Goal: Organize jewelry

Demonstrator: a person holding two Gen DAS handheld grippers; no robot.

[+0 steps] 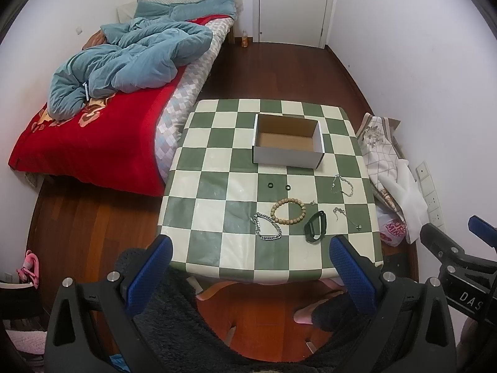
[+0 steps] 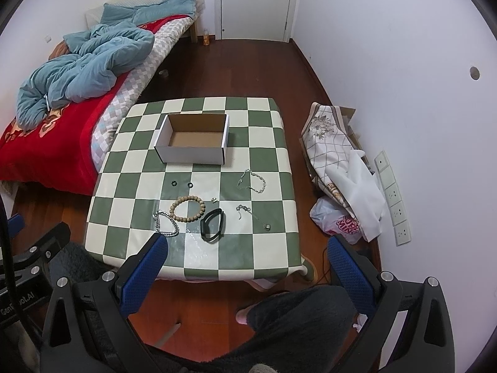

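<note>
Near the table's (image 1: 214, 143) front edge, bracelets are lying, with the wooden bead bracelet (image 1: 288, 211) among them; behind, the cardboard box (image 1: 287, 146) is sitting. Both the left gripper (image 1: 250, 267) and right gripper (image 2: 247, 265) are hovering, jaws wide. Only the right view is showing a wall hole (image 2: 474, 73).

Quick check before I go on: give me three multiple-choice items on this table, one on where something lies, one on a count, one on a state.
1. Where does the bead bracelet lie?
A. in the box
B. on the table, between the chain and the black band
C. on the bed

2. How many small black rings lie near the box?
A. one
B. two
C. four

3. What state is the box in?
A. open and empty
B. shut
C. open, holding jewelry

Answers:
1. B, since it rests on the checked table with the chain on one side and the band on the other.
2. B, since two rings lie side by side on the near side of the box.
3. A, since only its bare brown floor shows.
</note>
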